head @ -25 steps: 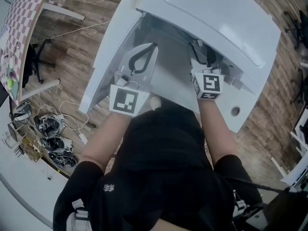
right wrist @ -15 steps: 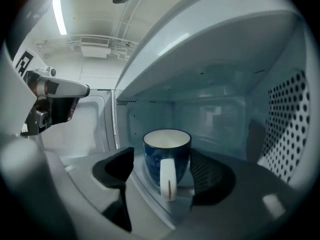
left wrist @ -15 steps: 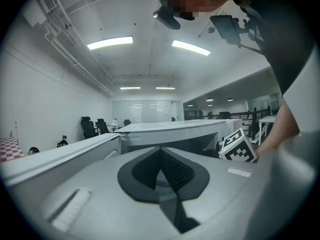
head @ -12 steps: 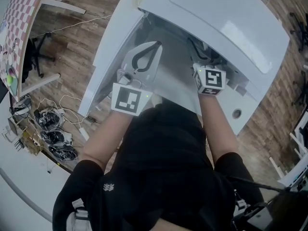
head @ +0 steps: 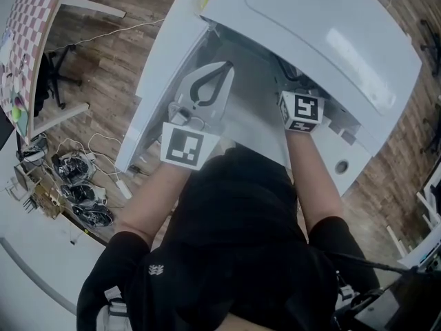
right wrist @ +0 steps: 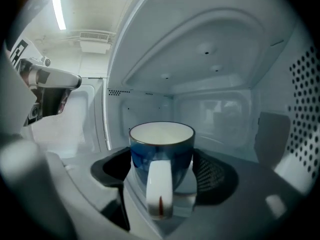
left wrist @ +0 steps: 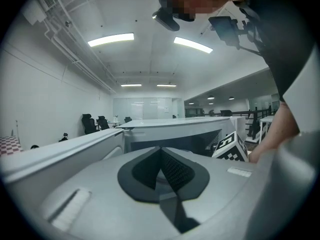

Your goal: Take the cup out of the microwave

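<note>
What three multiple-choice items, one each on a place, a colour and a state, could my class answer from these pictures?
1. Where is the cup?
A. on the floor
B. inside the microwave
C. on a chair
2. What colour is the cup's outside?
A. blue
B. red
C. green
3. How do the left hand-held gripper's jaws stand?
A. wide apart
B. on the cup
C. together, empty
Key: B, the microwave's white walls surround it; A, blue below a white inside; C, they meet with nothing between.
</note>
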Tool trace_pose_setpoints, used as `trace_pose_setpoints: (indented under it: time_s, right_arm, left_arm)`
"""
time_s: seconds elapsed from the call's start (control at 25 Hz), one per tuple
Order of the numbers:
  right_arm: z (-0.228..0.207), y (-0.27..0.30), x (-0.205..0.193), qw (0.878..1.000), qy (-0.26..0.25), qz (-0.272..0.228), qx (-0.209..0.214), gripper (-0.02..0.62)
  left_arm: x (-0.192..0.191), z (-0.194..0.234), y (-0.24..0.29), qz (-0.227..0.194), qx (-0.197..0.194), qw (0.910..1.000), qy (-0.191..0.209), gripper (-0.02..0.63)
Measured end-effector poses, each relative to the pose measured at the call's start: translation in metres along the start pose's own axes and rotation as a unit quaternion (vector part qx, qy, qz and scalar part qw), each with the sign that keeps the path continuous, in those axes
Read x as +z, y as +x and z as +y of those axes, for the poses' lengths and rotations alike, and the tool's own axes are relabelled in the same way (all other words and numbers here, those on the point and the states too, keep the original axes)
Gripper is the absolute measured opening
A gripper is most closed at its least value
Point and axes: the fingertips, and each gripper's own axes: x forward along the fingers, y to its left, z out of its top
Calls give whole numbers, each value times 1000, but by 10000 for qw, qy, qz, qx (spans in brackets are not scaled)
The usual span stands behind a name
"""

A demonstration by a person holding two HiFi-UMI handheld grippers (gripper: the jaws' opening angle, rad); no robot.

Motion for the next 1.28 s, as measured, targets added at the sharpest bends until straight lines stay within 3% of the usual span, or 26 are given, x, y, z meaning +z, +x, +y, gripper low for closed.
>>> trace_pose_setpoints:
  time_s: [0.56, 1.28]
  right_arm:
    - [2, 14, 3, 9999, 35, 1, 97, 376]
    - [20, -35, 21, 9999, 67, -90, 70, 376]
  left_arm:
    - [-5, 10, -5, 87, 80, 9998, -165, 6]
    - [20, -6, -48, -116, -14, 9999, 19, 6]
